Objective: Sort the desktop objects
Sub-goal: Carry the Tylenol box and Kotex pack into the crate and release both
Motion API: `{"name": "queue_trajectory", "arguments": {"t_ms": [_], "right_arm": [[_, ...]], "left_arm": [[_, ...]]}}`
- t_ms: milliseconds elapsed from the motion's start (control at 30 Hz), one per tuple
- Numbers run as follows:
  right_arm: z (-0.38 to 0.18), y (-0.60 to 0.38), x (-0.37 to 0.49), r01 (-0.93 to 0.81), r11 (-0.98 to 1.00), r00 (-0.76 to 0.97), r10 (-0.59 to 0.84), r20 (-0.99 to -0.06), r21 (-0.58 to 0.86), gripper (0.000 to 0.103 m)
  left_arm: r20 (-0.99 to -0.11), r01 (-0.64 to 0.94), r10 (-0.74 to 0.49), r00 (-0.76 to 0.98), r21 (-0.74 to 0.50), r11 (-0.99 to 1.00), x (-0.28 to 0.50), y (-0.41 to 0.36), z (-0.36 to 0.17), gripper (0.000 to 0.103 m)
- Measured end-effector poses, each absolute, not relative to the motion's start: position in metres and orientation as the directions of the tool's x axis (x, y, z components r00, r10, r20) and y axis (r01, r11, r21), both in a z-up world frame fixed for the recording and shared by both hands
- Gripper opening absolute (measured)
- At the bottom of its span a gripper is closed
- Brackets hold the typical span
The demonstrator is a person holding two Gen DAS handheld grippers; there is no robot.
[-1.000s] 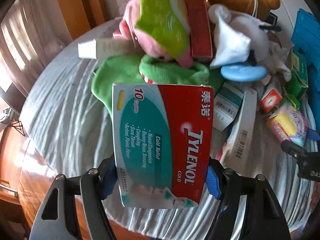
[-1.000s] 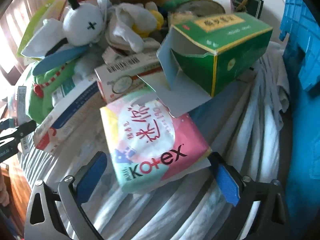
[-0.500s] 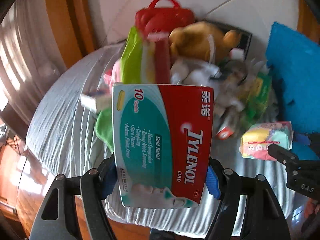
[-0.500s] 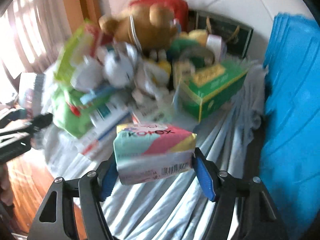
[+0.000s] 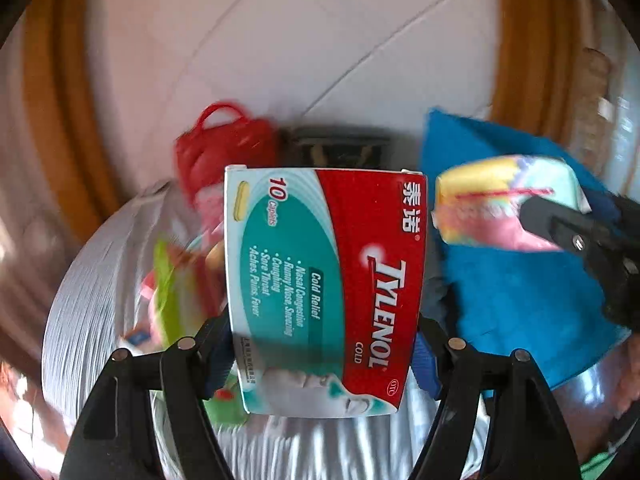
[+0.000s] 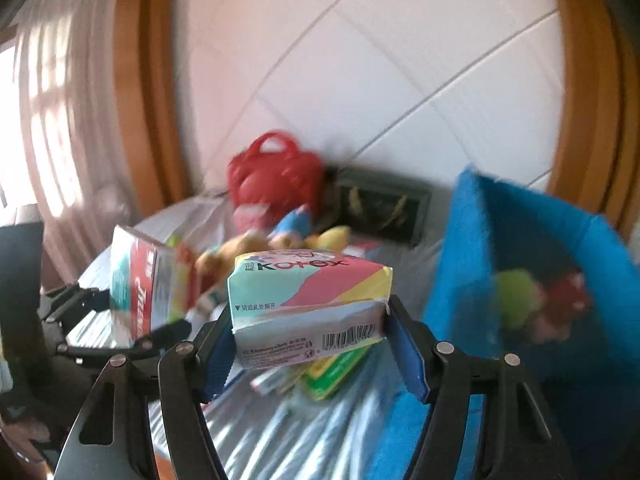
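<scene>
My left gripper [image 5: 322, 354] is shut on a red and teal Tylenol box [image 5: 326, 280], held flat and high above the table. In the right wrist view the same Tylenol box [image 6: 136, 284] hangs at the left. My right gripper [image 6: 310, 344] is shut on a pastel Kotex pack [image 6: 308, 300], its blue pads pressing both ends; the pack [image 5: 500, 208] also shows at the right of the left wrist view. Below both lies a blurred pile of plush toys [image 6: 248, 252] and boxes on a grey striped tablecloth [image 5: 92, 288].
A blue fabric bin [image 6: 540, 280] stands at the right with a green and a red item inside. A red handbag [image 6: 276, 176] and a dark framed box [image 6: 380, 208] sit at the back by the white tiled wall. Green boxes [image 6: 336, 372] lie under my right gripper.
Both grippers rose well above the table with their loads. The right gripper closed on the Kotex pack and lifted it off the cloth. The pile now looks small and far below.
</scene>
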State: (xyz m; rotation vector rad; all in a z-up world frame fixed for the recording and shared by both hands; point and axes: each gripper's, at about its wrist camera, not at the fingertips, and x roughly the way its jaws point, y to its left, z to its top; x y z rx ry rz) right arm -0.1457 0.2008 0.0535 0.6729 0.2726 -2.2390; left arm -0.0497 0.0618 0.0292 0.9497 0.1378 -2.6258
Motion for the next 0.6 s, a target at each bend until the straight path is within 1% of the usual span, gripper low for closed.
{"name": "queue_trajectory", "arguments": {"t_ms": [133,200,267,333,433,600], "right_arm": [[0.084,0.241,-0.168,0.662,-0.749,-0.644,-0.549,-0.533,-0.029,0.068],[0.095,0.267,-0.186,0.618,-0.783,-0.677,-0.484,-0.554,-0.071,0.068],[0.1,0.29,-0.205,0.586,-0.804,-0.688,-0.432,-0.584,-0.096,0.068],[0.1,0.316,-0.23,0.545,-0.829,-0.692,-0.358,-0.627,-0.128,0.068],[0.09,0.359,-0.266,0.499,-0.847,-0.67,-0.245,-0.7,-0.181,0.068],[0.044,0.404,-0.322,0.508,-0.834,-0.542,-0.116,-0.832,-0.215,0.068]], "left_arm": [[-0.609,0.221,-0.206,-0.766,0.051,-0.974,-0.08,0.11,0.069,0.072],[-0.614,0.157,-0.16,-0.773,0.058,-0.986,-0.099,0.138,0.08,0.072],[-0.637,0.098,-0.11,-0.763,0.054,-0.994,-0.122,0.165,0.089,0.072],[-0.675,0.04,-0.058,-0.735,0.043,-0.998,-0.154,0.195,0.093,0.072],[-0.733,-0.006,-0.026,-0.68,0.041,-0.999,-0.197,0.229,0.088,0.072],[-0.867,-0.063,0.028,-0.498,0.004,-0.998,-0.266,0.282,0.049,0.072]]}}
